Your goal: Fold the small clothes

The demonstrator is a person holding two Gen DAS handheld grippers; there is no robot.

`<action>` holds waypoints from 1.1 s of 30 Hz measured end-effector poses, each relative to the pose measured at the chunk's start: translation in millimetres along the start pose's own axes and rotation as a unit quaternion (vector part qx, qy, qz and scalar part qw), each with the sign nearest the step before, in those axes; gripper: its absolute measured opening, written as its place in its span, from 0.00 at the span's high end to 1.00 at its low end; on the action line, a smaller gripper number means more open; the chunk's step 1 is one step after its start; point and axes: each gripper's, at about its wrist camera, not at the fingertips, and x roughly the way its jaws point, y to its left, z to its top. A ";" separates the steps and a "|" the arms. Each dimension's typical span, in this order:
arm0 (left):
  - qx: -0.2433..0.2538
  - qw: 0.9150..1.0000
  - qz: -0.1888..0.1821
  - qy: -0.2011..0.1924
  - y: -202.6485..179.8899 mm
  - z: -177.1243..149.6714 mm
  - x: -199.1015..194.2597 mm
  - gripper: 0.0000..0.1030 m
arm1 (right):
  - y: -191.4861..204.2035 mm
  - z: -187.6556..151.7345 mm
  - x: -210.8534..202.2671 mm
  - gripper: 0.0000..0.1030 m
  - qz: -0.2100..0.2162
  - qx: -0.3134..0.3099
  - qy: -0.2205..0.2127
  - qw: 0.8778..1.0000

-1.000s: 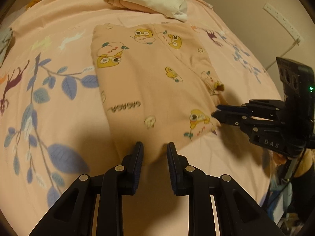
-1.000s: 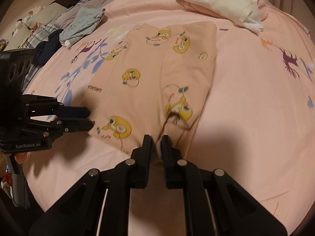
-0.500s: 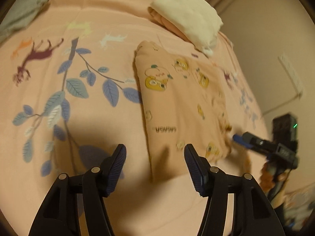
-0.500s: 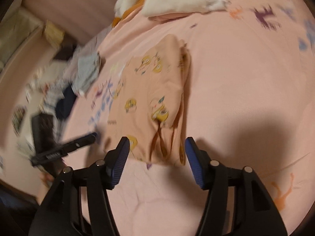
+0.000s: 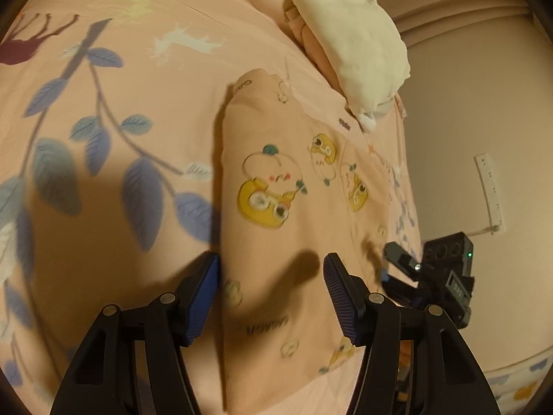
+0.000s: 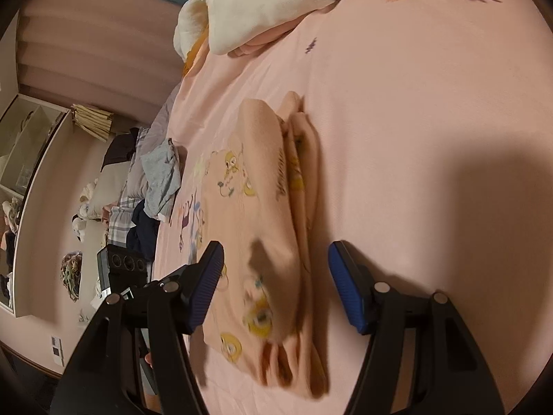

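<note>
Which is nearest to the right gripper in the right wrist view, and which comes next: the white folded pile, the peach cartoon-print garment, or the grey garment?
From the right gripper, nearest first:
1. Peach cartoon-print garment: on the bed directly ahead, its near end between the open fingers.
2. Grey garment: farther off, at the bed's left edge.
3. White folded pile: farthest, at the top of the view.

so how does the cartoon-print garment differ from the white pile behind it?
The cartoon-print garment is peach with yellow characters; the white pile is plain cream. The garment lies folded flat and long; the pile sits as a bulky mound. The garment lies next to both claws; the pile lies farther off. Both rest on the pink bedspread.
</note>
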 end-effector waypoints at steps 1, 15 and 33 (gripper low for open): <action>-0.001 1.000 -0.001 0.001 0.7 1.9 1.4 0.42 | 1.9 2.6 4.9 0.39 0.002 -0.004 0.003 1.000; 0.027 1.000 0.013 0.003 -14.9 10.0 21.5 0.42 | 12.0 19.2 44.7 0.61 -0.024 -0.044 0.011 0.999; 0.131 0.981 0.139 -0.031 -58.9 -19.6 -3.0 0.73 | 68.4 -5.8 21.4 0.81 -0.081 -0.143 -0.060 0.985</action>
